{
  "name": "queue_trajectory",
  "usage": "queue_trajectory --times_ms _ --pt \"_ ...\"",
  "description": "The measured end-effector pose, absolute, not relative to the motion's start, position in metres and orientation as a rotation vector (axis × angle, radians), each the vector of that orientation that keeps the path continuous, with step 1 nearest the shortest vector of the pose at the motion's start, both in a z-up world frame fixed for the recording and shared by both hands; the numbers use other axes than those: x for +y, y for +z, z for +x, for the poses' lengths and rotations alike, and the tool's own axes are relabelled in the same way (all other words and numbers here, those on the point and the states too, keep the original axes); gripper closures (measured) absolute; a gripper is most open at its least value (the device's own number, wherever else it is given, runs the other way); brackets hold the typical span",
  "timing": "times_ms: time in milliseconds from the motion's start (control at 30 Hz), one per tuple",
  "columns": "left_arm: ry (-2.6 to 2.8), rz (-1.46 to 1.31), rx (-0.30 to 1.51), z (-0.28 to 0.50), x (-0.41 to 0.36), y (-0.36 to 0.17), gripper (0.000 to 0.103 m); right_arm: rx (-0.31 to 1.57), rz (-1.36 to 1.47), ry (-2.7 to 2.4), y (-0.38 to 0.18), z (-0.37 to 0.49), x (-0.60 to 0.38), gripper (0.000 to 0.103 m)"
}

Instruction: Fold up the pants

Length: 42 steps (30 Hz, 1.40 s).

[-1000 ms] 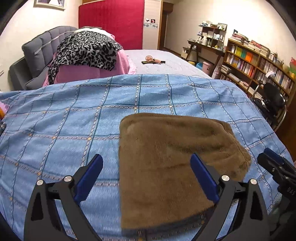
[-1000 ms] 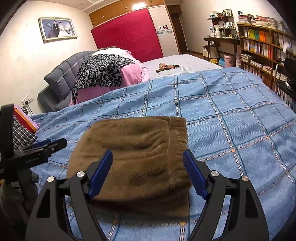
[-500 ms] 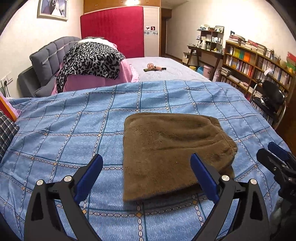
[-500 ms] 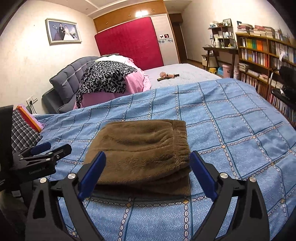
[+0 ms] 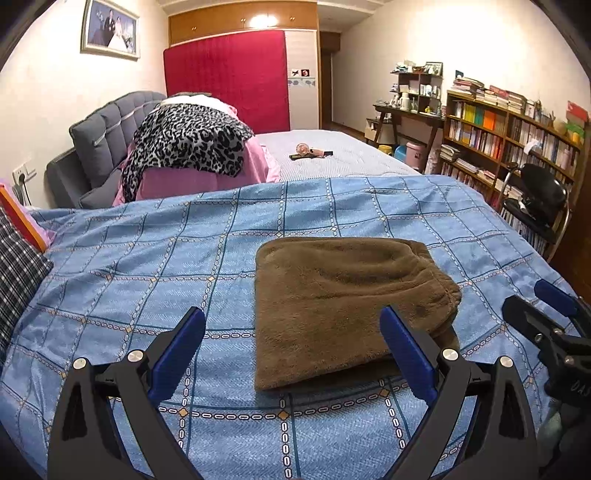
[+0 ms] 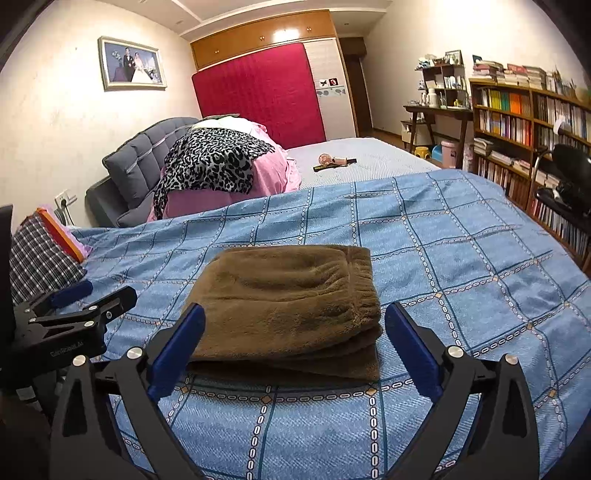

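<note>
The folded pants (image 6: pixel 291 302) lie on the blue bedspread (image 6: pixel 461 258). Right claw (image 6: pixel 293 354) at 6 o'clock has just been opening, grasping nothing. Left claw (image 5: pixel 291 360) is released too.

My views are warm and evenly lit by a ceiling lamp (image 5: pixel 260 20) glaring above the red panel (image 5: pixel 229 79); edges bend, corners darken.

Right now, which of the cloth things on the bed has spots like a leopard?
The leopard-print cloth, draped over the pink bedding by the grey headboard. The brown pants are plain and folded, and the blue cover has a grid of lines, not spots.
</note>
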State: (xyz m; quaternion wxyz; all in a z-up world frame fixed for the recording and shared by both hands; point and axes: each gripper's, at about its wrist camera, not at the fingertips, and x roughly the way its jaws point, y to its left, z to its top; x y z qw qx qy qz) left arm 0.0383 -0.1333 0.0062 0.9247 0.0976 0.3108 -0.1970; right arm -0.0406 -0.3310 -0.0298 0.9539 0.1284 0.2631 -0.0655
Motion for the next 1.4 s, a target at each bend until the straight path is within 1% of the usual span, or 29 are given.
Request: queue_trajectory --times_ms 133,367,733,1400 --pt "-0.387 0.208 0.632 0.034 -0.133 0.011 0.008 0.544 0.243 -0.139 -0.029 -0.042 -0.324 0.004" --pt "-0.407 0.185 0.643 0.036 -0.135 0.016 0.008 0.548 0.306 -0.138 -0.025 -0.042 -0.33 0.003" --pt "-0.407 0.186 0.667 0.053 -0.14 0.023 0.008 0.566 0.226 -0.184 -0.022 -0.021 -0.329 0.003" --pt "-0.4 0.209 0.736 0.083 -0.148 0.013 0.008 0.629 0.215 -0.145 -0.042 0.013 -0.329 0.003"
